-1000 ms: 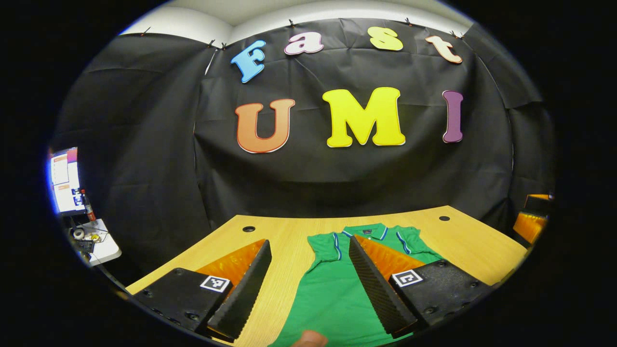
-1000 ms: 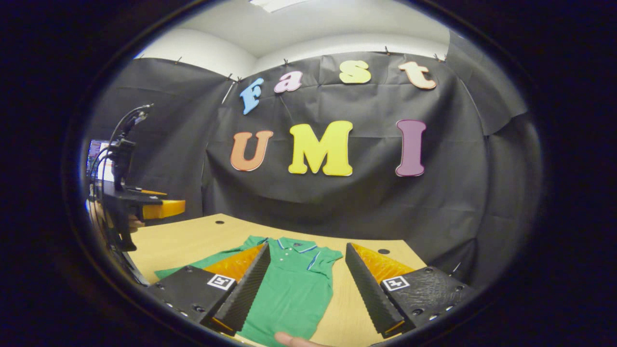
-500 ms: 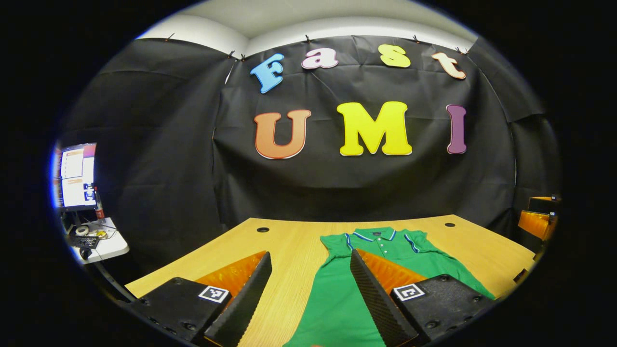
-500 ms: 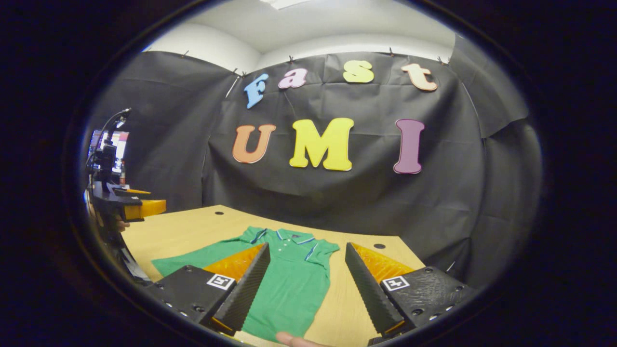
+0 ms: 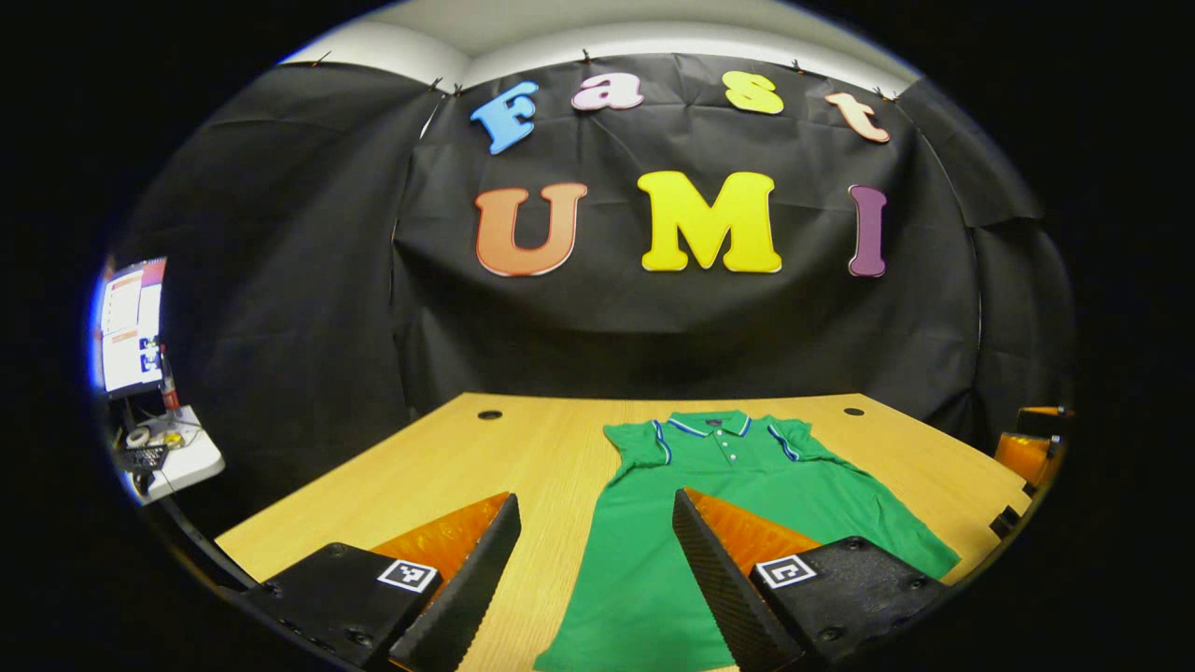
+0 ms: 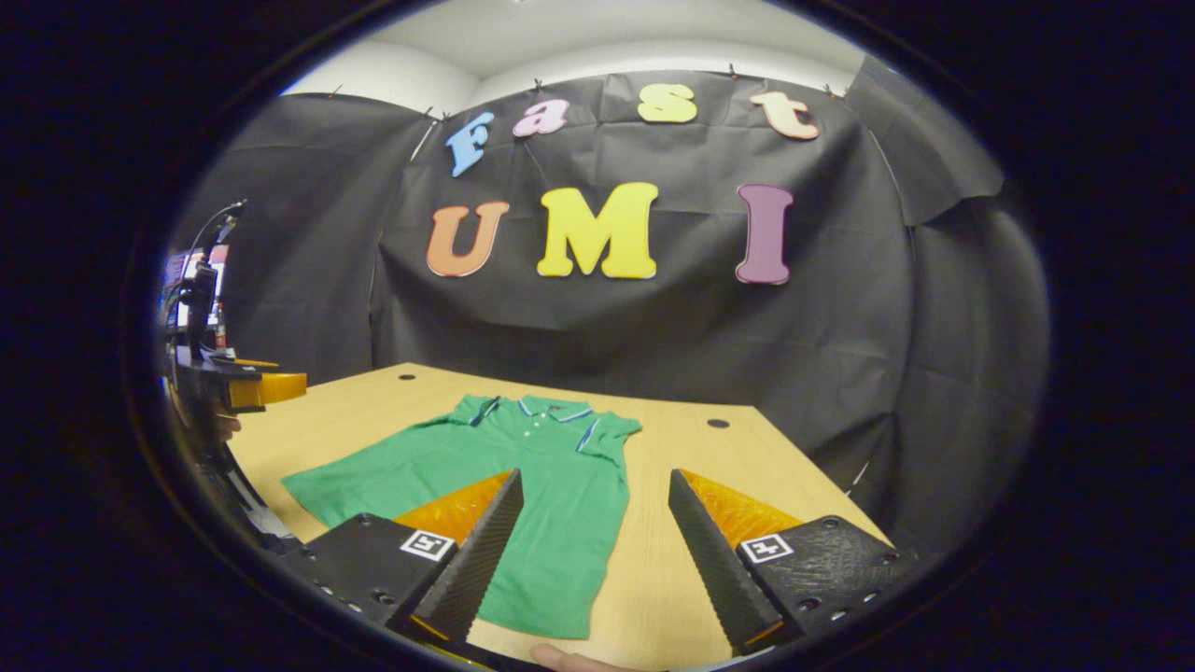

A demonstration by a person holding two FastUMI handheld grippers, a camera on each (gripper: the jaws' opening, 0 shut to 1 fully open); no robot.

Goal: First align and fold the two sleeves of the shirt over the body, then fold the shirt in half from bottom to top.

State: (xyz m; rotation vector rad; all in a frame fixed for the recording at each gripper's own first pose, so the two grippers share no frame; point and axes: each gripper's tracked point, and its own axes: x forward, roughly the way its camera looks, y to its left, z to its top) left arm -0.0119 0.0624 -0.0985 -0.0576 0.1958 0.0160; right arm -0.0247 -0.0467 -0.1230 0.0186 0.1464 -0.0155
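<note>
Both cams pulled back, green polo shirt (image 5: 728,523) flat on table (image 5: 448,476), no legible label.

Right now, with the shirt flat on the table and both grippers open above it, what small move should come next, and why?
Probably lower the left gripper toward the near sleeve of the shirt. The shirt lies spread flat on the table, collar at the far end, neither sleeve folded yet. Both the left gripper and the right gripper are open and hold nothing, so a sleeve grasp looks like the first step.

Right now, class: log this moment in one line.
green polo shirt: flat on wooden table | left gripper: open | right gripper: open
</note>
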